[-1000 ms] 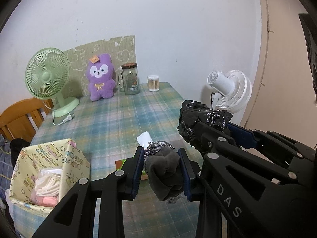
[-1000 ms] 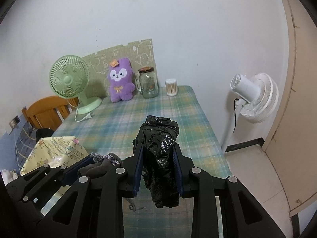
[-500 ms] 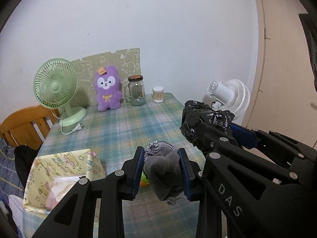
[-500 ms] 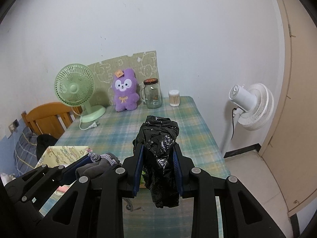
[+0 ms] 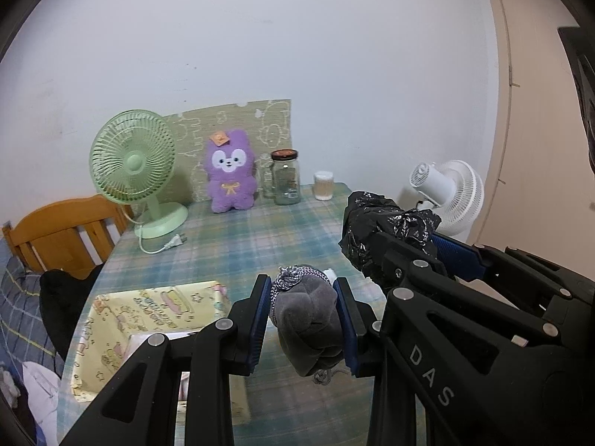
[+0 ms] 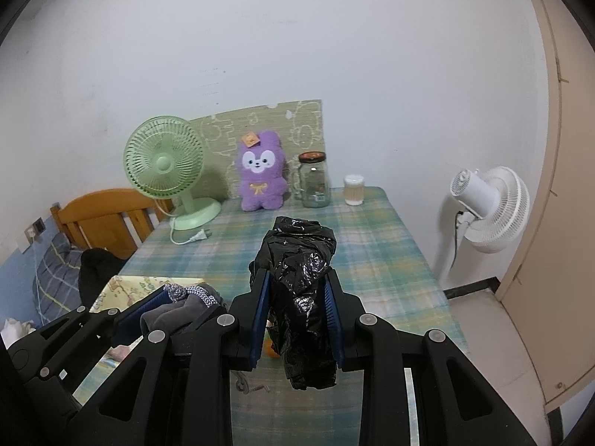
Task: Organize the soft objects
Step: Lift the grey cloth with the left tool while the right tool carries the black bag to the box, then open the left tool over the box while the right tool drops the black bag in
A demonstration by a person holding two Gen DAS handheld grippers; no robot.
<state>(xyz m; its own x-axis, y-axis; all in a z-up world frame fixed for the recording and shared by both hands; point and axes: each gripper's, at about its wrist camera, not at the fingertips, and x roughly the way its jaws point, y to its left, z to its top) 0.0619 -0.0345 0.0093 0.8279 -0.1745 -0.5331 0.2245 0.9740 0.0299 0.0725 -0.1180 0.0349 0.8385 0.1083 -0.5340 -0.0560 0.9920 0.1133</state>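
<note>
A grey pouch (image 5: 306, 321) with a braided cord is pinched in the left gripper (image 5: 302, 319), raised above the table (image 5: 238, 238) just right of a yellow box (image 5: 156, 316). Beside it, the right gripper (image 6: 296, 319) clamps a crumpled black bag (image 6: 301, 290). A purple plush (image 5: 230, 174) sits at the table's far edge.

A: Left gripper (image 5: 302, 319)?
B: Clamped on grey pouch (image 5: 306, 329) (cord end up), above the plaid table (image 5: 238, 245).
A: Right gripper (image 5: 398, 245)?
B: Just beside it, pinching a crumpled black bag (image 5: 386, 223). Patterned box (image 5: 156, 304) lower left.
</note>
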